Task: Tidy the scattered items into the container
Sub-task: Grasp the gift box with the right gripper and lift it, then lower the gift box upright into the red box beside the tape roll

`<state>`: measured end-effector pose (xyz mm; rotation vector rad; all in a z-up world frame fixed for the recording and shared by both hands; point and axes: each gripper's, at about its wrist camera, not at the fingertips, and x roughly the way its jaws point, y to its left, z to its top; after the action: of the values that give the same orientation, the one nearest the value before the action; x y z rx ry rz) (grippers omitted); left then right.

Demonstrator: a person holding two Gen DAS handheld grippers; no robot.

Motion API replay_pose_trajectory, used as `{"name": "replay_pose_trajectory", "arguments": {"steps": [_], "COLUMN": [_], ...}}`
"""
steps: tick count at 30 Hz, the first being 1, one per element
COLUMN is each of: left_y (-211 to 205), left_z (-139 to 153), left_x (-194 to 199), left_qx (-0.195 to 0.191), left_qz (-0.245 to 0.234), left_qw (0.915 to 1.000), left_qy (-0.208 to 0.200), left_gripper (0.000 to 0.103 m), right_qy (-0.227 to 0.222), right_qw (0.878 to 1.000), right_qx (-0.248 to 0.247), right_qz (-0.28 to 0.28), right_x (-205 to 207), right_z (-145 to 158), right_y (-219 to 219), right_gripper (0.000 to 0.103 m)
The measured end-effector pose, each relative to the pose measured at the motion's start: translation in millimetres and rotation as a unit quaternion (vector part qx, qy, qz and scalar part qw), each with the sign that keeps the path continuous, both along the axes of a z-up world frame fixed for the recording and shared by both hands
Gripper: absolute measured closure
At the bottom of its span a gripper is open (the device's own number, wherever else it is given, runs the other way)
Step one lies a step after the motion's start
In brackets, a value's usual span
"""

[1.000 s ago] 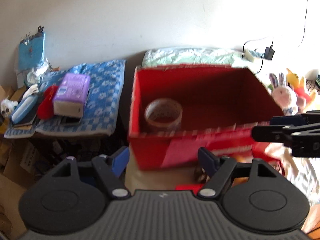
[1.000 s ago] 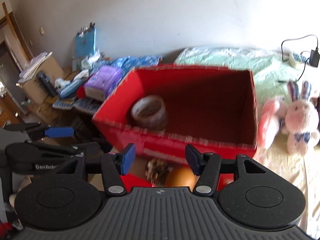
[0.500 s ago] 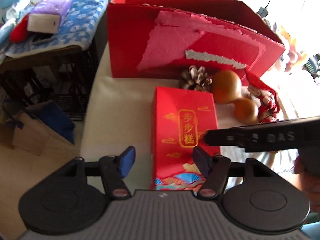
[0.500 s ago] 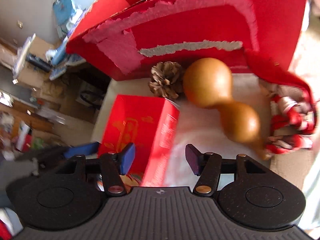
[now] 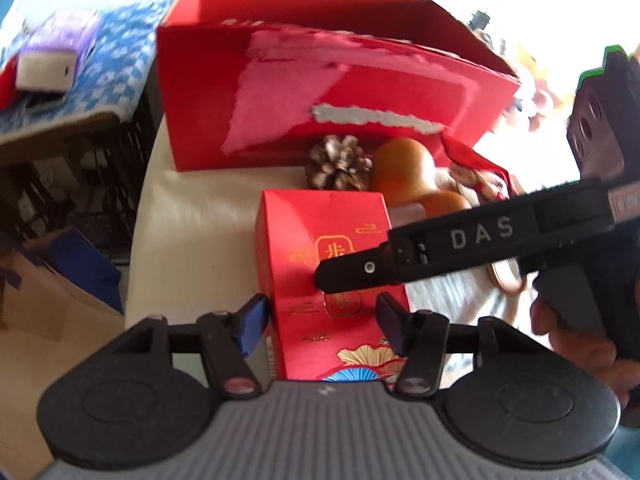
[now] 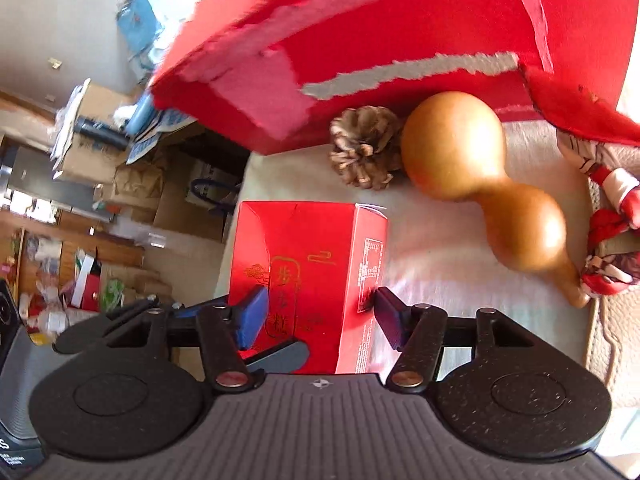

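A small red gift box with gold lettering (image 5: 332, 256) (image 6: 308, 272) lies on the white table in front of the big red container box (image 5: 320, 80) (image 6: 400, 40). A pine cone (image 5: 339, 168) (image 6: 364, 152), a brown gourd (image 5: 408, 172) (image 6: 488, 184) and a red-white knotted cloth (image 6: 608, 208) lie between them. My left gripper (image 5: 323, 318) is open, its fingers on either side of the gift box's near end. My right gripper (image 6: 320, 316) is open and straddles the same box; one of its fingers (image 5: 460, 244) crosses the left wrist view.
A blue chequered cloth with a purple tissue pack (image 5: 56, 56) lies on a low stand at the left. Cardboard boxes and clutter (image 6: 100, 160) fill the floor left of the table. The table edge (image 5: 140, 240) drops off at the left.
Both grippers have tilted down from looking into the container to the table in front of it, then closed in on the gift box, which now sits between both pairs of open fingers.
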<state>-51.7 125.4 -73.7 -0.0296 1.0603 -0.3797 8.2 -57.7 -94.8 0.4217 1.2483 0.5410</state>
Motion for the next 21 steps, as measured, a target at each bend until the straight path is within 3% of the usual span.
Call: {"name": "replay_pose_trajectory", "arguments": {"steps": [4, 10, 16, 21], "left_y": [-0.1, -8.3, -28.1, -57.4], "left_z": [25.1, 94.9, 139.6, 137.5], "left_x": [-5.1, -3.8, 48.7, 120.4], "left_qx": [-0.004, 0.001, -0.004, 0.0], "left_qz": [0.003, -0.005, -0.026, -0.029], "left_qw": [0.9999, 0.995, 0.9857, 0.9862], "left_qy": [-0.015, -0.1, -0.166, -0.163], "left_gripper": [0.045, 0.045, 0.045, 0.045], "right_qy": [-0.025, -0.123, -0.214, -0.216], "right_qw": [1.0, 0.992, 0.976, 0.974], "right_qx": [0.016, 0.038, 0.017, -0.023], "right_qz": [0.003, -0.006, -0.037, -0.065], "right_x": [-7.0, -9.5, 27.3, 85.8], "right_z": [22.7, 89.1, 137.1, 134.8], "right_y": [-4.2, -14.3, -23.9, -30.2], "right_gripper": [0.043, 0.043, 0.044, 0.044]}}
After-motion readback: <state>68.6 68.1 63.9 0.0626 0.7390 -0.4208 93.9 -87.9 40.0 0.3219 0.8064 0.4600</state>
